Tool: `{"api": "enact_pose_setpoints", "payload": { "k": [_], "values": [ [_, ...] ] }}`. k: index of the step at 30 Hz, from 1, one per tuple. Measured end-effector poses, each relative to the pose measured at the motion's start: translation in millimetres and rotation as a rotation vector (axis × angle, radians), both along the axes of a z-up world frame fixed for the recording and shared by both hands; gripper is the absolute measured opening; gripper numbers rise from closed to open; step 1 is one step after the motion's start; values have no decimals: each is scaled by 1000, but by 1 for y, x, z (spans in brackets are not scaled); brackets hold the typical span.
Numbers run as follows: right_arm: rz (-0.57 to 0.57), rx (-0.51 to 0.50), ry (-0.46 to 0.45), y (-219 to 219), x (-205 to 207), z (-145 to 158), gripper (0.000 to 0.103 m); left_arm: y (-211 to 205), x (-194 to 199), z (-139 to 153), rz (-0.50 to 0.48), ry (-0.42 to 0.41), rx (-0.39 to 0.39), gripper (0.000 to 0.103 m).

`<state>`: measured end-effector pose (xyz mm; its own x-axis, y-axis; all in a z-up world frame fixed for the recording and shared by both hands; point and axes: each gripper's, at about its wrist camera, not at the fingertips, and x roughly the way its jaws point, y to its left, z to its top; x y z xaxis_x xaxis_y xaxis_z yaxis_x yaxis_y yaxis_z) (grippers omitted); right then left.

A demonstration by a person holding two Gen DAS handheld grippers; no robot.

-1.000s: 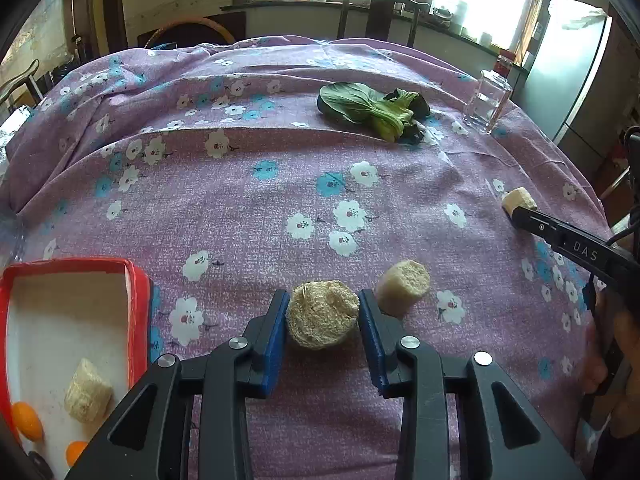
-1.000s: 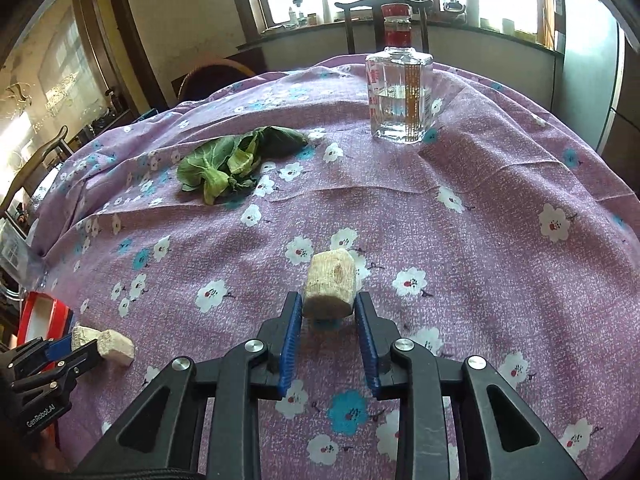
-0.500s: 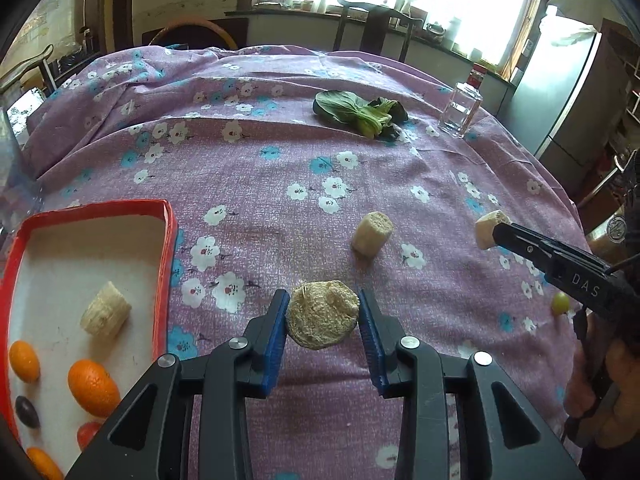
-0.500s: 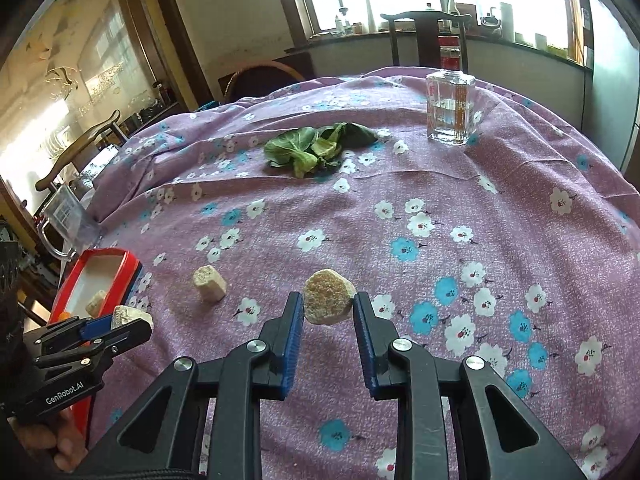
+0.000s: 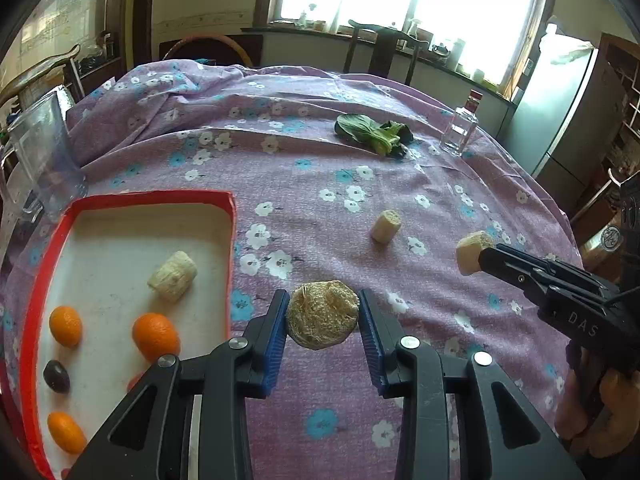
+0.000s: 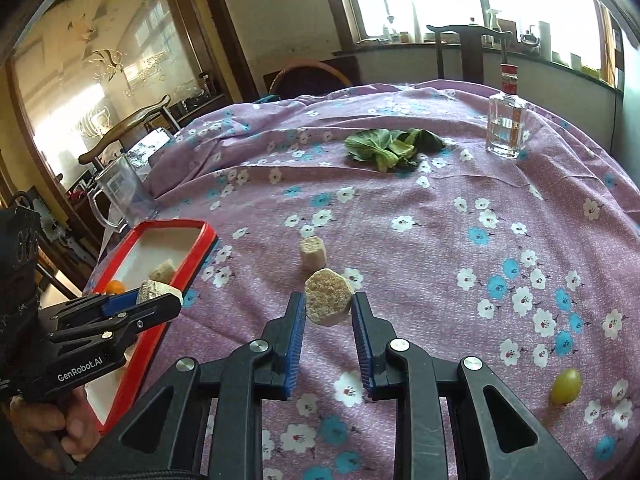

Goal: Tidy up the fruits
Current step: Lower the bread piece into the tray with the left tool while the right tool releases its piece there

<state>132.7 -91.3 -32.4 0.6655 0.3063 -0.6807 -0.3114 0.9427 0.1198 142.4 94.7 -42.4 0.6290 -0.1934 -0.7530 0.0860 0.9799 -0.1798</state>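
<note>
L wrist view: left gripper (image 5: 322, 322) w/ blue ribbed pads pinching a pale fibrous chunk (image 5: 323, 314), cut face rough, roughly round, held above the cloth just right of the red-rimmed tray (image 5: 231, 240). Tray has a white matte floor; inside: another ridged cylindrical chunk (image 5: 173, 276), smooth oval orange fruits (image 5: 155, 336), one dark glossy oval fruit (image 5: 56, 376). Third chunk (image 5: 385, 226), stubby cylinder, lies on the purple floral tablecloth (image 5: 312, 184), mid-table. Right gripper (image 5: 486, 258) at right edge, clamped on its own piece (image 5: 471, 251). Far side: crinkled leafy greens (image 5: 374, 132), square clear glass bottle w/ red cap (image 5: 460, 130). Clear plastic jug (image 5: 40, 156) behind tray.

R wrist view: right gripper (image 6: 329, 310) pads squeezing a hexagon-ish grainy chunk (image 6: 329, 296), off the cloth. Loose cylinder (image 6: 313, 253) just beyond it. Left gripper (image 6: 160, 300) at left, over tray edge (image 6: 200, 246), holding its chunk (image 6: 154, 291). Smooth yellow-green grape-like fruit (image 6: 565, 386) on cloth (image 6: 440, 208), near right.
</note>
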Motion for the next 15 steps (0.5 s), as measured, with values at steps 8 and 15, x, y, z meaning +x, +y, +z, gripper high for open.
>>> {"api": "enact_pose_setpoints", "payload": {
  "k": [8,15],
  "values": [
    [78,-15,12,35,-21,-6,24,28,-29,10,39,-19,-13,34],
    [131,-23,9,58,-35,-4,24,48,-48,17,73,-34,-20,34]
  ]
}}
